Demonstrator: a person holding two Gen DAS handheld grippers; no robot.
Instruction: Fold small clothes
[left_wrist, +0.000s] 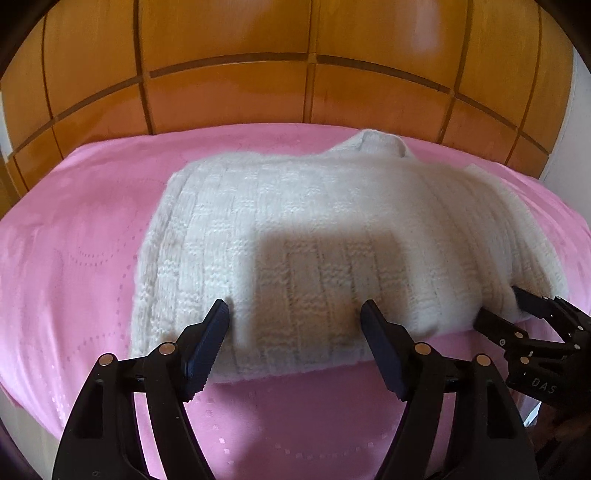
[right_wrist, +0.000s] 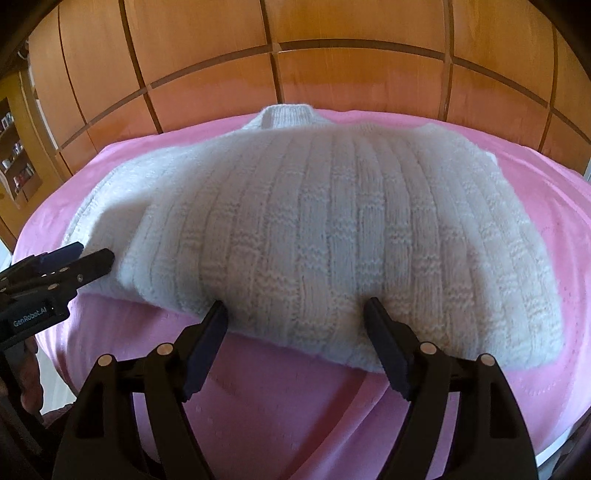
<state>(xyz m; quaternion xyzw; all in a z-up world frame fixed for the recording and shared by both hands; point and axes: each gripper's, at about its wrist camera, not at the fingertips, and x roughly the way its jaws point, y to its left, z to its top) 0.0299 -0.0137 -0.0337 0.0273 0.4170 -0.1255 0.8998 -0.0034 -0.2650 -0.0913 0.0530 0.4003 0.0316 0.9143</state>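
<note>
A small white knitted sweater (left_wrist: 314, 236) lies flat on a pink bedspread (left_wrist: 74, 258), collar at the far side, sides folded in. My left gripper (left_wrist: 295, 314) is open, its fingertips at the sweater's near hem on the left part. My right gripper (right_wrist: 295, 310) is open too, its fingertips at the near hem on the right part of the sweater (right_wrist: 314, 221). The right gripper shows at the right edge of the left wrist view (left_wrist: 517, 310); the left gripper shows at the left edge of the right wrist view (right_wrist: 81, 258). Neither holds cloth that I can see.
A wooden panelled wardrobe (left_wrist: 295, 74) stands right behind the bed. The bedspread (right_wrist: 295, 406) hangs over the near edge of the bed. A shelf with small items (right_wrist: 14, 162) is at the far left.
</note>
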